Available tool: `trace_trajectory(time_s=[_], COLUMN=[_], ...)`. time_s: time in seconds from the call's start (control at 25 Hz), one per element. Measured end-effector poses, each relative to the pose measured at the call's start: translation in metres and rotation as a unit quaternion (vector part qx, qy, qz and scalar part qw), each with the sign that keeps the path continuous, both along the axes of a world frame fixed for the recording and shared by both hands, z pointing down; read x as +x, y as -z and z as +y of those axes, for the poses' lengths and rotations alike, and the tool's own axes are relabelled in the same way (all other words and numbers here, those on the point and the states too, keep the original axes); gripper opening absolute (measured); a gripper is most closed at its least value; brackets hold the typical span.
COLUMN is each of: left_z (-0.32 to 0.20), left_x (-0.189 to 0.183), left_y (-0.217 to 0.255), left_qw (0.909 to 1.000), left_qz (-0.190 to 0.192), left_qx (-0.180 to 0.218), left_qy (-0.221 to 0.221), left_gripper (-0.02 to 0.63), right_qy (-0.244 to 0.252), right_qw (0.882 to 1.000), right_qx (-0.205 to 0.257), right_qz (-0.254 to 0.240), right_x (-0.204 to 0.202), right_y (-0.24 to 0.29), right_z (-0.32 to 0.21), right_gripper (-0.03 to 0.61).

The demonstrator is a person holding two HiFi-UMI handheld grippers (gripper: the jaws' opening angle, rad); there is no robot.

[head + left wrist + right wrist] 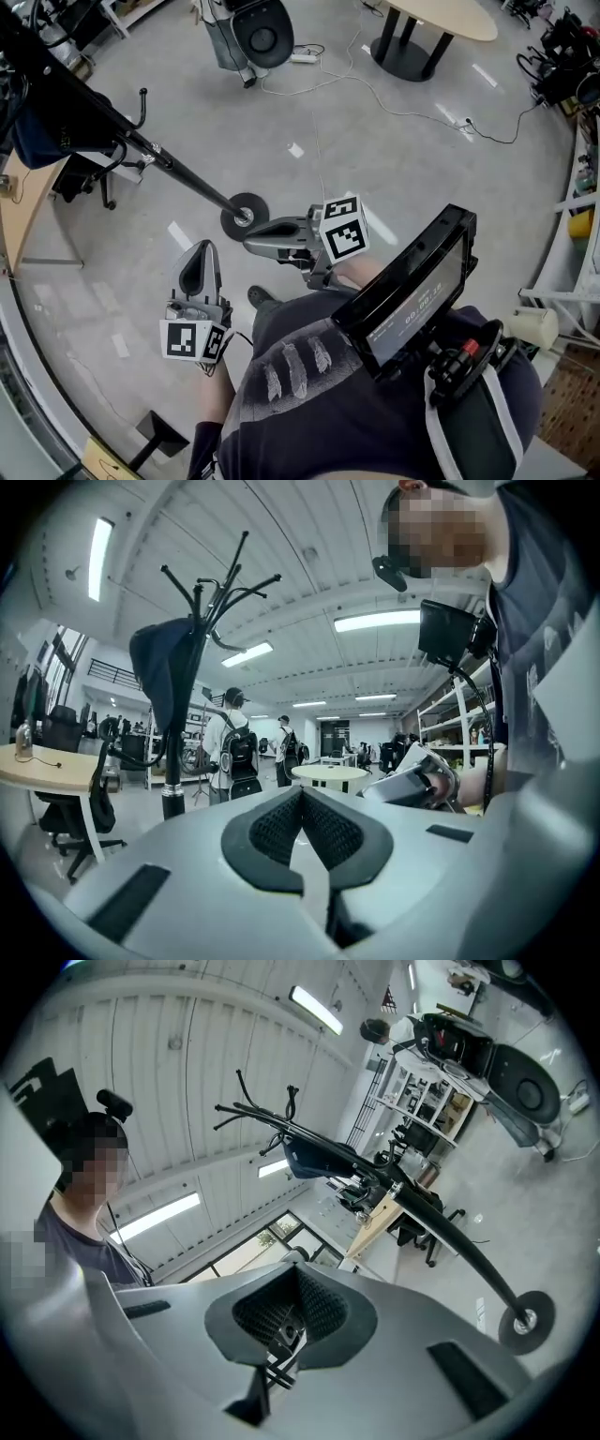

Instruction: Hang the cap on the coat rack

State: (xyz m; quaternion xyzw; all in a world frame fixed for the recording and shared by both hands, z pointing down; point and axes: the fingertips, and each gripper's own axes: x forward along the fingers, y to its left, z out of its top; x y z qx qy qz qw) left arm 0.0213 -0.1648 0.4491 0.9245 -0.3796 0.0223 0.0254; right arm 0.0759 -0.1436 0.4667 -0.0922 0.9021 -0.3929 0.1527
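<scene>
Grey plastic jaws of the left hand-held gripper [302, 797]: pressed together, nothing between them. Right hand-held gripper [298, 1277]: likewise closed, empty, just beside the left. Ahead of both stands the coat rack [172, 780]. The navy cap [164, 672] hangs high on it, well apart from either gripper. Task looks done. Risk: how deep the cap sits on its hook can't be made out. A knock to the rack's base [255, 208], near the right gripper, could shake it loose.

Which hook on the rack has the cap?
The one left of the pole in the left gripper view, hidden under the dark cap; the top hooks stand bare.
</scene>
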Motion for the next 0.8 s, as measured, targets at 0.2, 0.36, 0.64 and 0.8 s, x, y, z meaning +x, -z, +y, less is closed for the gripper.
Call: trace_trajectory(time_s=[0.2, 0.36, 0.64, 0.8], left_z=[0.032, 0.051, 0.060, 0.056], left_x=[0.031, 0.025, -0.015, -0.042], left_y=[-0.001, -0.011, -0.022, -0.018], left_qw=[0.9991, 0.9971, 0.9963, 0.9963], left_qz=[-0.012, -0.037, -0.025, -0.011], left_qx=[-0.029, -0.044, -0.050, -0.050], left_qy=[0.029, 0.050, 0.064, 0.069], left_gripper=[0.008, 0.008, 0.008, 0.008], right_qy=[0.030, 0.058, 0.076, 0.071], right_qw=[0.999, 0.998, 0.996, 0.996], right_qx=[-0.025, -0.033, -0.039, -0.046], right_qz=[-0.011, -0.023, -0.021, -0.014], right_x=[0.031, 0.024, -0.017, -0.041], right_y=[-0.008, -0.013, -0.018, -0.013], right_z=[0.022, 0.033, 0.040, 0.036], right_gripper=[0.004, 0.003, 0.003, 0.003])
